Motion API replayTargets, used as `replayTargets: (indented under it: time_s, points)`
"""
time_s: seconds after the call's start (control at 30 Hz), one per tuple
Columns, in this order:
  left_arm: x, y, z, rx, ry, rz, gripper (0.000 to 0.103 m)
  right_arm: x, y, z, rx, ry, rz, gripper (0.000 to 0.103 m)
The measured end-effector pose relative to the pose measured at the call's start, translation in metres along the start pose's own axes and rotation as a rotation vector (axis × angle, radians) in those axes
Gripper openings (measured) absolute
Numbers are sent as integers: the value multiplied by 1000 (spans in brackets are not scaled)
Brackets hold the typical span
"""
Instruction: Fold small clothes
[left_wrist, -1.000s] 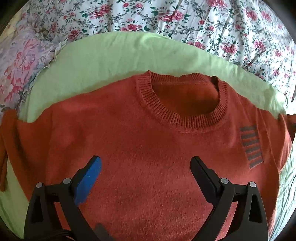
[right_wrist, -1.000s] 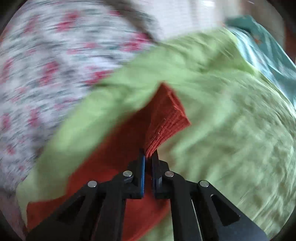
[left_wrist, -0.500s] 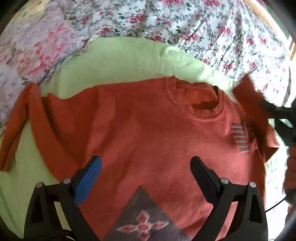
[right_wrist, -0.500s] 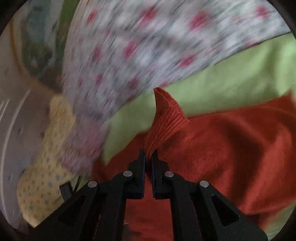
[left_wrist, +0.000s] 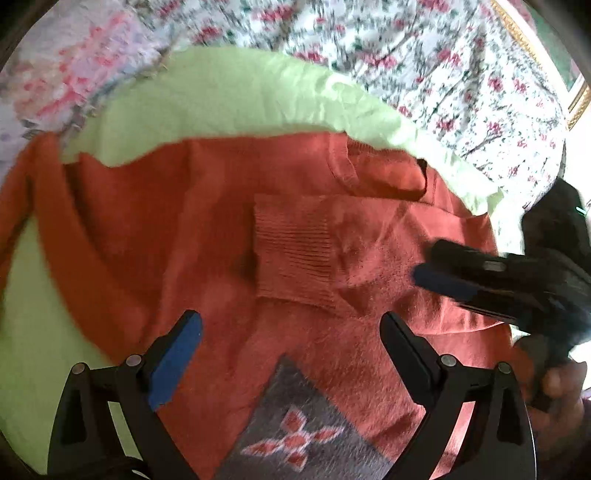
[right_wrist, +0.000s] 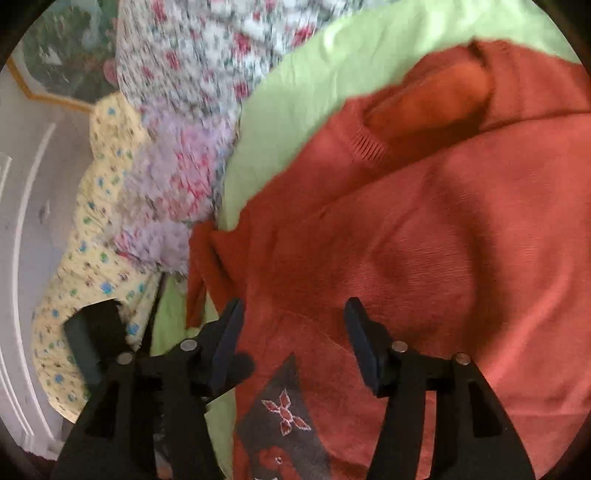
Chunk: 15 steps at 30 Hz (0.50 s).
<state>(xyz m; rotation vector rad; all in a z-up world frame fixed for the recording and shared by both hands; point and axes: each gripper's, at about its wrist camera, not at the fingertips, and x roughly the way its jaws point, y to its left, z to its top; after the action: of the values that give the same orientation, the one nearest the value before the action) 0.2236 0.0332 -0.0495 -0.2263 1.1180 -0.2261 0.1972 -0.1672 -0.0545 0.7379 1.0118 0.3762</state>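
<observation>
A rust-red sweater (left_wrist: 207, 221) lies face up on a light green cloth (left_wrist: 229, 92). Its right sleeve is folded across the chest, and the ribbed cuff (left_wrist: 295, 254) lies flat near the middle. The left sleeve (left_wrist: 22, 206) stretches out to the side. My left gripper (left_wrist: 291, 325) hovers open over the lower chest, holding nothing. My right gripper (right_wrist: 291, 314) hangs over the sweater (right_wrist: 424, 240) with its jaws opening and no cloth pinched between them. In the left wrist view the right gripper (left_wrist: 424, 267) reaches in from the right, just clear of the cuff.
A grey patch with red diamonds (left_wrist: 295, 435) marks the sweater's front. A floral bedspread (left_wrist: 424, 55) lies beyond the green cloth. A yellow dotted cloth (right_wrist: 92, 240) and a lilac floral one (right_wrist: 173, 177) lie at the left. A person's hand (left_wrist: 561, 384) holds the right gripper.
The right gripper, shut on the sleeve cuff before, swung the sleeve across the chest and let go; its jaws now stand apart. The left gripper drifted a little and stayed open.
</observation>
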Motion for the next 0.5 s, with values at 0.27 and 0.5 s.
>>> replayTargets:
  time_s: [0.27,0.5]
  points:
    - [51,-7,35,-106,28,-72,90,-86,-35,-13,100,-183,-103,58]
    - [12,-17,46,-88,-107,-114,5,-138,-61,-35,182,-291,-184,58]
